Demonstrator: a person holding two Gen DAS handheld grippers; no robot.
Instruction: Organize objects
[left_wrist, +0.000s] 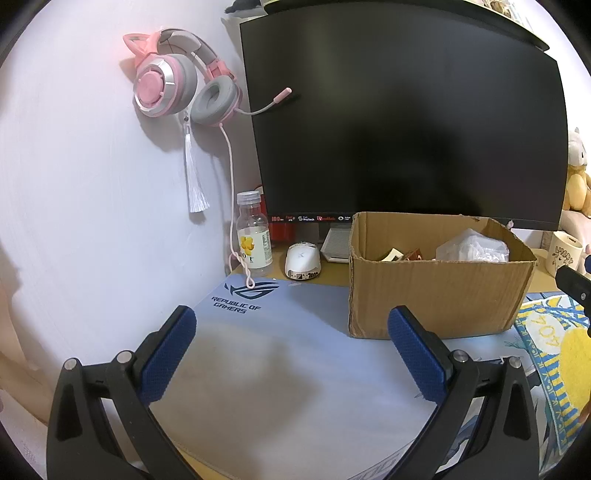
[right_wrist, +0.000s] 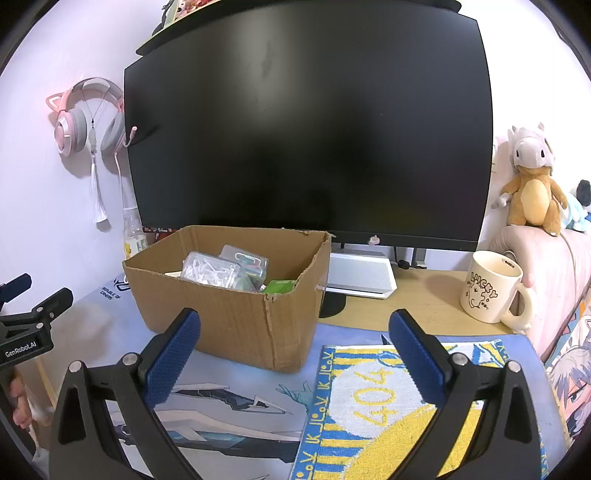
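An open cardboard box (left_wrist: 436, 295) stands on the desk mat before the monitor; it also shows in the right wrist view (right_wrist: 236, 317). It holds clear plastic packs (right_wrist: 214, 271) and small items. My left gripper (left_wrist: 291, 325) is open and empty, over the blue mat left of the box. My right gripper (right_wrist: 295, 328) is open and empty, above a yellow and blue towel (right_wrist: 388, 402) right of the box. A cream mug (right_wrist: 491, 291) stands at the right. A white mouse (left_wrist: 303, 262) and a plastic bottle (left_wrist: 253, 236) stand at the left rear.
A large black monitor (right_wrist: 306, 129) fills the back, with its white stand base (right_wrist: 362, 280) behind the box. Pink cat-ear headphones (left_wrist: 177, 85) hang on the left wall. Plush toys (right_wrist: 532, 184) sit at the right. The left gripper's body (right_wrist: 26, 325) shows at the left edge.
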